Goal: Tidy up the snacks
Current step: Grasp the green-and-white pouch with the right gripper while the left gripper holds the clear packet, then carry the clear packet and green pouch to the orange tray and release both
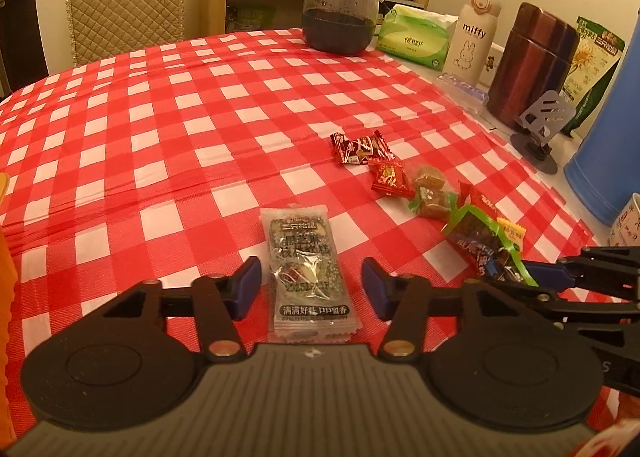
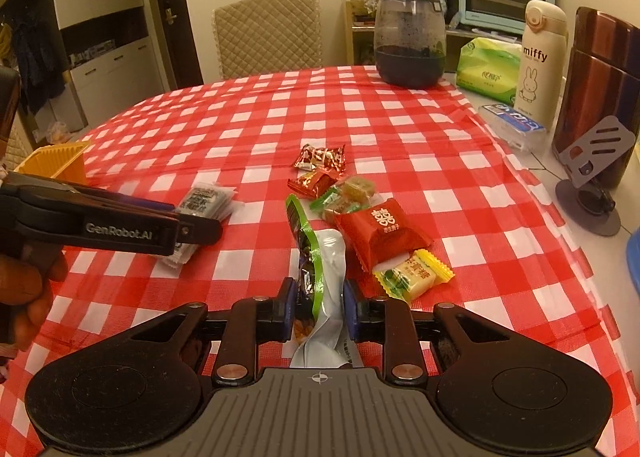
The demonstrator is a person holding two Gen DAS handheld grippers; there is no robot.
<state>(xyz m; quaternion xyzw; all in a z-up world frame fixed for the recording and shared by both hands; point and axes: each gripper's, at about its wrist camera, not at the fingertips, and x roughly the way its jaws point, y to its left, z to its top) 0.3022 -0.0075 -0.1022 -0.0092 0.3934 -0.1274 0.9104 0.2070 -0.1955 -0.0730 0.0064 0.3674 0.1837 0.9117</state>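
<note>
My left gripper [image 1: 311,286] is open, its fingers on either side of a clear grey snack packet [image 1: 306,277] lying flat on the checkered tablecloth [image 1: 160,137]. My right gripper [image 2: 319,307] is shut on a green-edged silver snack bag [image 2: 320,281], also in the left wrist view [image 1: 486,247]. Loose snacks lie beyond: a red square packet [image 2: 380,235], a yellow candy [image 2: 414,275], brown candies in green wrap [image 2: 348,195] and small red candies [image 2: 322,159]. The left gripper shows in the right wrist view [image 2: 200,223] over the grey packet [image 2: 202,203].
An orange basket [image 2: 54,161] stands at the left table edge. At the back right stand a dark jar [image 2: 410,43], a green tissue pack [image 2: 486,69], a Miffy bottle [image 2: 538,61], a brown flask [image 2: 596,89], a grey phone stand [image 2: 592,185] and a blue container [image 1: 612,137].
</note>
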